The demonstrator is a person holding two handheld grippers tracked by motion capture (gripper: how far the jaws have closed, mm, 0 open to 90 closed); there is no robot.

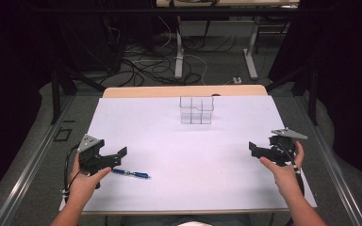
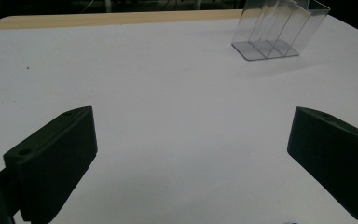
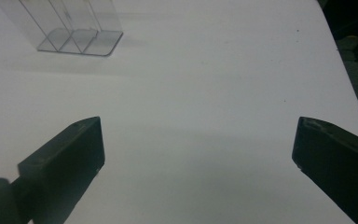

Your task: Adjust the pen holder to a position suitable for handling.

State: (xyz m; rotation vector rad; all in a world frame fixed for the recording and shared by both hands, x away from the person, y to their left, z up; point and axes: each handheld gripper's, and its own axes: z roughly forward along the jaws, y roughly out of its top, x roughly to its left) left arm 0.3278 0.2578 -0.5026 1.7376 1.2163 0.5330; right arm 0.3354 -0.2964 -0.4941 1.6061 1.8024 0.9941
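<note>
Left gripper (image 1: 109, 158) sits at the near left of the white table sheet (image 1: 179, 188), jaws spread wide with nothing between them. The blue ballpoint pen (image 1: 131, 173) lies flat just to its right, so my guess is that hand is set up to grab it. Further back, mid-table, stands a clear plastic organizer with upright compartments (image 1: 196, 110), probably where the pen goes. Right gripper (image 1: 259, 150) hovers at the right edge, jaws also wide open and empty.

Lab workspace, white-topped table (image 1: 184, 155), tangled floor cables (image 1: 155, 66), metal frame rails (image 1: 23, 174)
</note>
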